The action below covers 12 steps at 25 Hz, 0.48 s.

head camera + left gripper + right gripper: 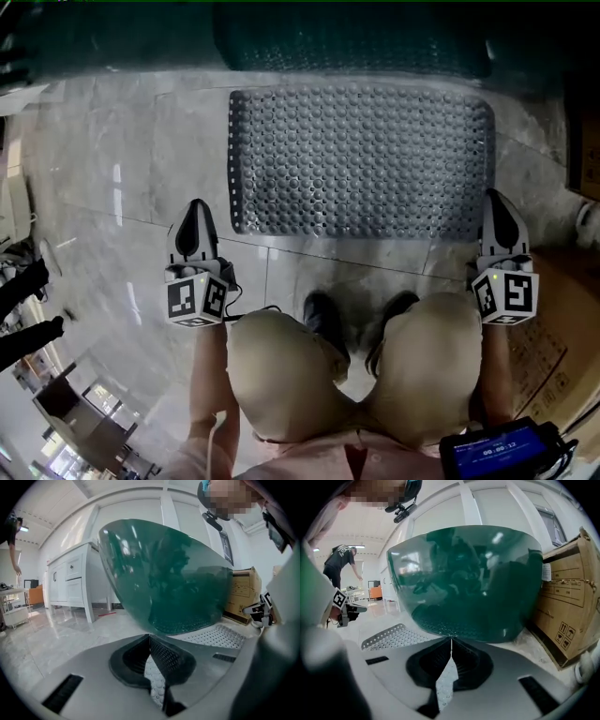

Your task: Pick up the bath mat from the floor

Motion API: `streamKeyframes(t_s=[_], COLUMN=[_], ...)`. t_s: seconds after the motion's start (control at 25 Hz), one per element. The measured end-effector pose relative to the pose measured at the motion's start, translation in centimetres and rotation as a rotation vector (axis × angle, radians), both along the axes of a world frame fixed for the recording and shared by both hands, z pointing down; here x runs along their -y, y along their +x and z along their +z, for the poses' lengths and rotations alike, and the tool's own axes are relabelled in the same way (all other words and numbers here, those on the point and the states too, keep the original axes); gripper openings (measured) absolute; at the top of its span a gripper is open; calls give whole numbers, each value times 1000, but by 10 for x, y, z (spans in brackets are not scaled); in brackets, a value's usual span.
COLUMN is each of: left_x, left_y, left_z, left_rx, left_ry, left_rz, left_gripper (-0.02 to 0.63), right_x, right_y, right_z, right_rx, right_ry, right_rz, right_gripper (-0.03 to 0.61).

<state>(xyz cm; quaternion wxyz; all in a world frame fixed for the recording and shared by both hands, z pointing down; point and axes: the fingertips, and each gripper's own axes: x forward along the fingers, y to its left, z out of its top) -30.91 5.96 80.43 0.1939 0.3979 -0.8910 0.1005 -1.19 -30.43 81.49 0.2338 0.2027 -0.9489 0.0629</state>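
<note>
The bath mat (361,159) lies flat on the floor (122,169), upper middle of the head view. The left tongs (198,206) and right tongs (494,197), pressed together and empty by its near corners, may skid off its thin edge.

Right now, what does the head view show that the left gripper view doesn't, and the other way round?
Only the head view: the whole bath mat lying flat, the left gripper seen from above beside its near left corner, and the person's knees and shoes.
Only the left gripper view: its tongs closed tip to tip with nothing between them, a white cabinet, and a person standing far off.
Both: the mat's dimpled surface, the right gripper, the green tub behind the mat, and the pale floor.
</note>
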Motion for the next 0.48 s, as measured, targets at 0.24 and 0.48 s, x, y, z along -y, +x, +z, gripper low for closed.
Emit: streamKeyframes(t_s=[0.24, 0.48], left_x=[-10, -8], left_y=[-1, 1], left_z=[22, 50], left_rx=[-19, -71], left_ry=[-7, -15], left_rz=[-21, -1], left_gripper=[25, 26], right_x=[0, 5], right_y=[-3, -2], right_z=[11, 3], right_rx=[10, 4], right_ry=[3, 22], right_rz=[-18, -14], right_gripper=[18, 18])
